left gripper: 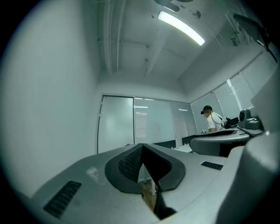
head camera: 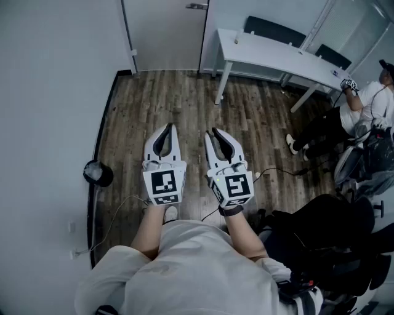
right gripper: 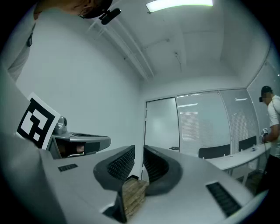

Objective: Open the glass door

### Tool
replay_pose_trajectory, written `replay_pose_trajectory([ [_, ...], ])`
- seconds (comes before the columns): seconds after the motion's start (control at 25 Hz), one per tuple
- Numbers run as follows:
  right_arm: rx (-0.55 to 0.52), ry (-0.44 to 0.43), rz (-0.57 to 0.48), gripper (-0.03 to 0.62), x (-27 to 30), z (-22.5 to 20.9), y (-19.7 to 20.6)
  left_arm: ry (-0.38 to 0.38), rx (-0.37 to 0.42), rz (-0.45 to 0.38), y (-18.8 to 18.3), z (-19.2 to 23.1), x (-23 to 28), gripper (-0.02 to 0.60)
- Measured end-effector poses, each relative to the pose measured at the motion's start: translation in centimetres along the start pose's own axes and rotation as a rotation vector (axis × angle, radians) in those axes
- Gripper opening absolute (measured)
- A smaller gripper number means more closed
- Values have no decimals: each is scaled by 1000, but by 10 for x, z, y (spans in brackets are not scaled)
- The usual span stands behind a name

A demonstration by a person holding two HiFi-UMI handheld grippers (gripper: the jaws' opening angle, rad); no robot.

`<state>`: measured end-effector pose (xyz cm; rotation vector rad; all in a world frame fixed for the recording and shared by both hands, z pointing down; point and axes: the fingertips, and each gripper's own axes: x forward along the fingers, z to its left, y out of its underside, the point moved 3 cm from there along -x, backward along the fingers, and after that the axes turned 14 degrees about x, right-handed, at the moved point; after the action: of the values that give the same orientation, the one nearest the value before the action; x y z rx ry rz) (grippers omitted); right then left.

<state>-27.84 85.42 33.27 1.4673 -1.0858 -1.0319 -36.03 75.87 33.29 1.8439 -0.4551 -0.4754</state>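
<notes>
The frosted glass door (head camera: pixel 163 31) stands shut at the far end of the room, its metal handle (head camera: pixel 197 6) at its right edge. In the head view I hold both grippers side by side, level, aimed at it from well back. My left gripper (head camera: pixel 167 127) is shut and empty, its tips meeting. My right gripper (head camera: pixel 210 132) stands open by a narrow gap, with nothing in it. The left gripper view has the door (left gripper: pixel 116 124) beyond the left gripper (left gripper: pixel 142 145). The right gripper view shows the door (right gripper: pixel 162 127) and handle (right gripper: pixel 174 148) past the right gripper (right gripper: pixel 139 151).
A plain wall (head camera: pixel 49 92) runs along the left. A black round object (head camera: pixel 98 173) and a cable lie on the wood floor (head camera: pixel 166 98) by it. A white table (head camera: pixel 277 55) with dark chairs stands right of the door; a person (head camera: pixel 369 104) sits at the far right.
</notes>
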Motion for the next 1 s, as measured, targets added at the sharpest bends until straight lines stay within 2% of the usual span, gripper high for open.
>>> replay_pose_trajectory([
  [0.24, -2, 63, 20, 64, 16, 6, 11, 9, -106, -37, 8, 15, -2, 0],
  [0.32, 8, 70, 6, 33, 21, 10, 14, 8, -145, -48, 14, 23, -3, 0],
  [0.52, 16, 6, -42, 23, 34, 25, 14, 42, -117, -35, 24, 38, 0, 0],
  [0.56, 21, -3, -39, 3, 40, 29, 16, 52, -109, -27, 27, 42, 1, 0],
  [0.72, 28, 1, -17, 3, 69, 51, 31, 81, -75, -3, 46, 69, 5, 0],
  [0.88, 27, 1, -47, 3, 94, 73, 39, 97, -81, -9, 58, 98, 7, 0],
  [1.0, 32, -9, -50, 3, 106, 86, 48, 80, -96, -19, 66, 115, 8, 0],
])
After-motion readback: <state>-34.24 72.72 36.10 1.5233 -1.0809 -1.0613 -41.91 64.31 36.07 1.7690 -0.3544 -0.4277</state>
